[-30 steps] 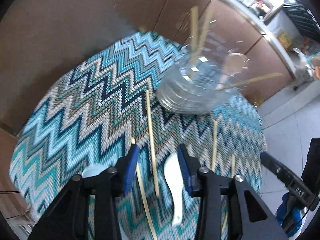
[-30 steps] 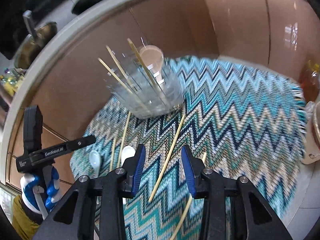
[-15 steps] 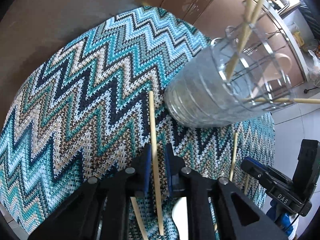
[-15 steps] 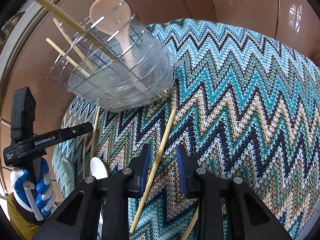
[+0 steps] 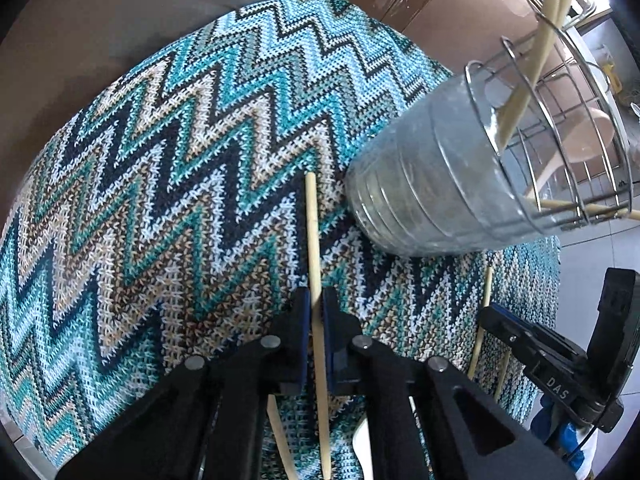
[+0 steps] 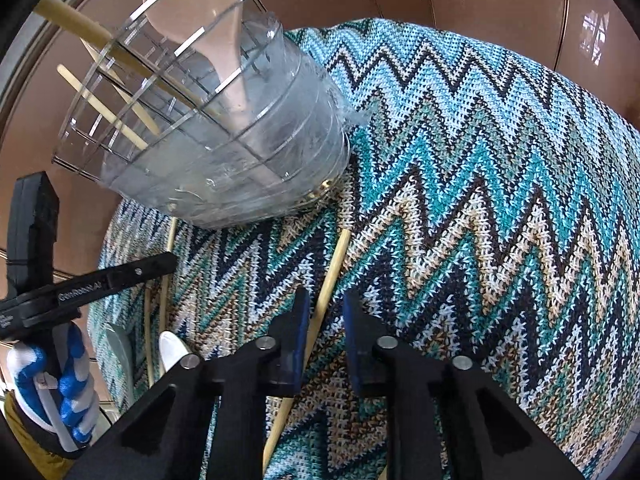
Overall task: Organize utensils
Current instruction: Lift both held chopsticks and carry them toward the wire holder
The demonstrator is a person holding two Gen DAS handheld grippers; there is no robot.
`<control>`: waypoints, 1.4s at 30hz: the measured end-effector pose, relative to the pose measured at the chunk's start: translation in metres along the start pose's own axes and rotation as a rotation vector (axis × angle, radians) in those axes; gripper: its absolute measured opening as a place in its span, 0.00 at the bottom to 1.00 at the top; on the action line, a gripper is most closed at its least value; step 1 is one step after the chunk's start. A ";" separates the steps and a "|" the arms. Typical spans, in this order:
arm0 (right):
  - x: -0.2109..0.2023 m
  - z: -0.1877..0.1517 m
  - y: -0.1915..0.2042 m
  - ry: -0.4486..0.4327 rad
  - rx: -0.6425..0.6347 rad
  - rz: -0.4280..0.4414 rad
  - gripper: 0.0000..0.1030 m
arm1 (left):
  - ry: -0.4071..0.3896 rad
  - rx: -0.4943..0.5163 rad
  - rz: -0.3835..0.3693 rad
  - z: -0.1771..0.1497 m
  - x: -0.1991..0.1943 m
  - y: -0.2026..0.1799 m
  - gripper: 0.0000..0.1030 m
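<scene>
While one zigzag-knit mat point(image 5: 168, 184) in teal, navy and tan covers most of the brown surface point(image 5: 100, 12), a single clear ribbed holder point(image 5: 432, 184) topped by a wire grid stands on the mat's far part. Inside it lean four wooden chopsticks point(image 6: 100, 100), as far as the right wrist view shows, and one pale pink spoon point(image 6: 200, 4).

Two tools work below it. Each has just been closing its jaws. The left hand-held gripper point(image 5: 315, 312) has its blue pads pressed on one loose chopstick point(image 5: 312, 232), which lies on the mat with its far tip just beside the holder's base. The right hand-held gripper point(image 6: 324, 320) stands narrowly open around a second chopstick point(image 6: 336, 264); the stick lies against the left pad, while the right pad is clear of it.

Two more chopsticks point(image 6: 164, 304) lie on the mat near the left tool, beside one white spoon point(image 6: 170, 350) and one greyish spoon point(image 6: 120, 350). One blue-and-white gloved hand point(image 6: 52, 384) grips the left tool's handle.
</scene>
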State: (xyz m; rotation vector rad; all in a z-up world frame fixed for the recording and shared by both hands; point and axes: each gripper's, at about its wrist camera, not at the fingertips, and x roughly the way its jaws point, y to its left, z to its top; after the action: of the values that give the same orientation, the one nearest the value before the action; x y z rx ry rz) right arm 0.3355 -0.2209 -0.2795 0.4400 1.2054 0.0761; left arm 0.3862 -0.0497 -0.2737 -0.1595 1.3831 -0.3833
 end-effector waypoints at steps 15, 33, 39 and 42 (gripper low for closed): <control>-0.059 -0.026 -0.006 -0.124 -0.018 0.102 0.07 | -0.157 -0.055 -0.076 -0.023 -0.046 0.005 0.05; -0.196 -0.133 0.044 -0.407 -0.140 0.132 0.05 | -0.536 0.060 -0.065 -0.136 -0.197 -0.039 0.05; -0.236 -0.166 0.057 -0.487 -0.182 0.147 0.05 | -0.641 0.078 -0.059 -0.174 -0.244 -0.050 0.05; -0.260 -0.178 0.065 -0.531 -0.204 0.152 0.05 | -0.689 0.091 -0.047 -0.186 -0.265 -0.054 0.05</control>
State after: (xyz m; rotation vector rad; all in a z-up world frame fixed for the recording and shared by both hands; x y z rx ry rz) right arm 0.0885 -0.1850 -0.0763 0.3422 0.6336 0.1980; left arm 0.1595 0.0151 -0.0457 -0.2235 0.6827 -0.3818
